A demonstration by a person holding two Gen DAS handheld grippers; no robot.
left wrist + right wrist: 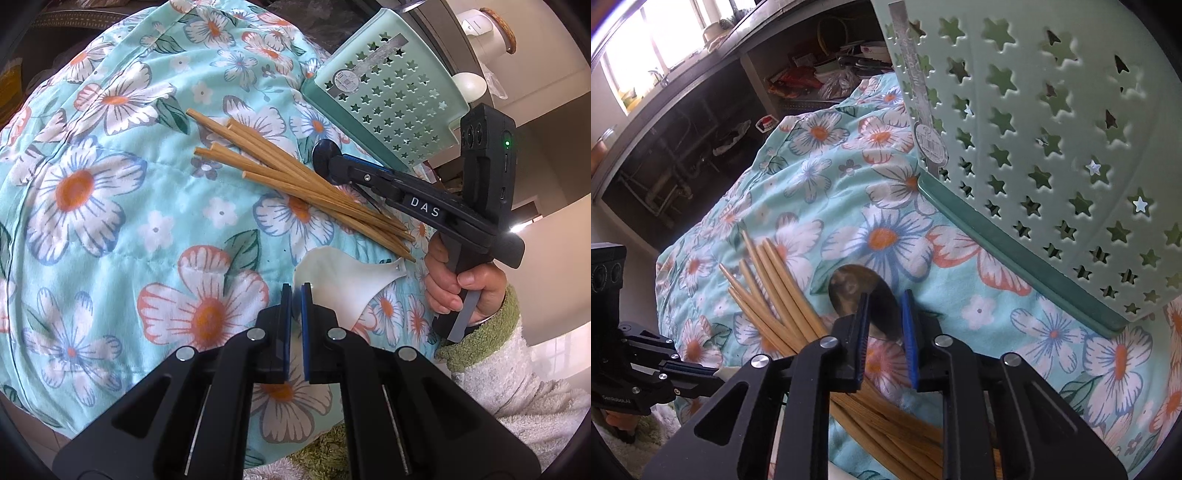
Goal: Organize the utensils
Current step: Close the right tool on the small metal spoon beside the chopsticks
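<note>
Low in the left wrist view, my left gripper [295, 295] is shut on the rim of a white ceramic spoon [343, 280] that lies on the floral cloth. The right wrist view catches the same gripper [714, 373] at the left edge, white spoon at its tip. My right gripper [884, 314] is shut on a dark metal spoon [857, 288], bowl pointing forward. From the left wrist view, that gripper [334, 164] sits over the thick ends of several wooden chopsticks [295, 177], just below a mint-green basket [388, 99] with star holes. The chopsticks [772, 291] fan out to its left.
A padded floral cloth [110, 206] covers the work surface and slopes away at its edges. The basket [1052, 147] stands close on the right. A hand in a white fleece sleeve with a green cuff [461, 291] holds the right gripper. Cluttered dark shelves [812, 70] lie behind.
</note>
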